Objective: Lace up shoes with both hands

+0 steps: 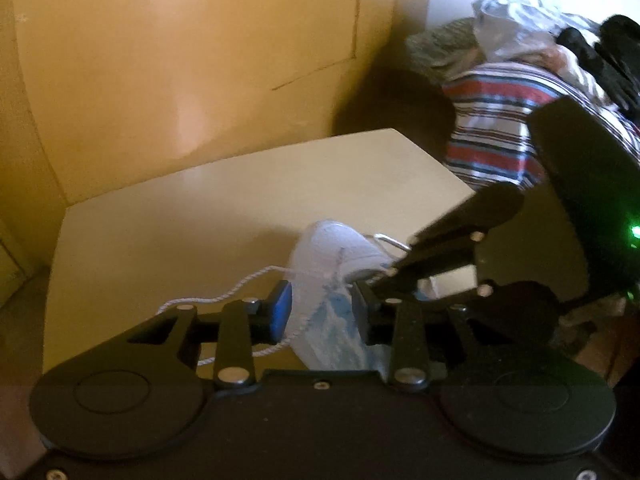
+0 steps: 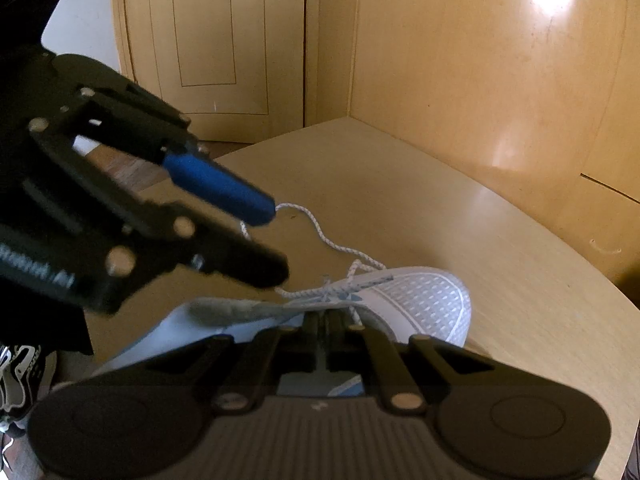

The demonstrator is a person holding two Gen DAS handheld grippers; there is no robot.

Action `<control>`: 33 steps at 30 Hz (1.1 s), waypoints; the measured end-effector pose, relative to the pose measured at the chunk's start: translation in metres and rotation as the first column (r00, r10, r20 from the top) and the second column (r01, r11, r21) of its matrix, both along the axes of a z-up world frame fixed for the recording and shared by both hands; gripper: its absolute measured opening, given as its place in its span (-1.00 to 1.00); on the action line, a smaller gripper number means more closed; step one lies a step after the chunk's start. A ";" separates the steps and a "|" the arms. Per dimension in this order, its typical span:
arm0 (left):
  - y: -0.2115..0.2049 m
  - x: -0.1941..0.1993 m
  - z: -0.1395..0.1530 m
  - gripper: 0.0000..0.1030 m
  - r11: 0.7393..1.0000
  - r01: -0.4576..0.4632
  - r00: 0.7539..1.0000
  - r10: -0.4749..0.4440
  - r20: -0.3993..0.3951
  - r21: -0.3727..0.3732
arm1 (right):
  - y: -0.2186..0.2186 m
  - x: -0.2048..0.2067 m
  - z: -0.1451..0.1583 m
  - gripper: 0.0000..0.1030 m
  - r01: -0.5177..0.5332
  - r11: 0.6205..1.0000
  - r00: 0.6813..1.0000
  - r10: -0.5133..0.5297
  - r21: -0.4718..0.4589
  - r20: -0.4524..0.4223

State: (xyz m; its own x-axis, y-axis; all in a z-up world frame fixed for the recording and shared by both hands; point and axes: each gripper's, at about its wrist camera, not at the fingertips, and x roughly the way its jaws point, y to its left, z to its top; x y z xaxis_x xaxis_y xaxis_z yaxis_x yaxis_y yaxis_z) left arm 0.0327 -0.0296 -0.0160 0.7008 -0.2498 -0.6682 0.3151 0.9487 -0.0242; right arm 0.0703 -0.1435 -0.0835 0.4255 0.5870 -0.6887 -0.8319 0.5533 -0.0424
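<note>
A white sneaker with a mesh toe lies on the wooden table. Its white speckled lace runs loose from the eyelets toward the left. In the left wrist view the sneaker sits between the fingers of my left gripper, which is open, with the lace trailing past the blue pad. My left gripper also shows in the right wrist view, open by the lace. My right gripper is shut at the shoe's lacing; in the left wrist view it pinches there too. What it pinches is hidden.
Wooden cabinet panels rise behind and beside the table. A striped cloth, a plastic bag and dark clothes lie to the right of the table. The table's right edge is near the shoe.
</note>
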 end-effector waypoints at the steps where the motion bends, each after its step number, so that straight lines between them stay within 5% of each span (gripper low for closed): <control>1: 0.003 0.001 -0.002 -0.38 1.000 -0.015 1.000 0.015 -0.003 0.001 | 0.000 0.000 0.000 -0.93 0.000 1.000 1.000 0.000 0.001 0.000; 13: 0.014 0.016 -0.021 -0.40 0.977 -0.099 0.991 0.080 -0.104 -0.190 | -0.001 -0.005 -0.001 -0.92 0.004 1.000 1.000 -0.004 0.007 0.002; 28: 0.008 0.034 -0.033 -0.98 0.929 -0.153 0.980 0.099 -0.171 -0.336 | -0.016 0.007 -0.006 -0.92 -0.006 1.000 1.000 0.006 0.009 0.000; 33: 0.012 0.030 -0.033 -1.00 0.915 -0.172 0.978 0.115 -0.174 -0.364 | -0.014 0.007 -0.003 -0.87 0.006 1.000 1.000 -0.006 0.018 -0.015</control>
State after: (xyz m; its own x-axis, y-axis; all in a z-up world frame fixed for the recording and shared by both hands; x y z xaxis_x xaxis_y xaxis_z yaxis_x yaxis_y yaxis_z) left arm 0.0622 -0.0173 -0.0488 0.6498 -0.4064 -0.6423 0.1421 0.8951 -0.4226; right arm 0.0775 -0.1578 -0.0864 0.4187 0.5967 -0.6846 -0.8289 0.5591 -0.0197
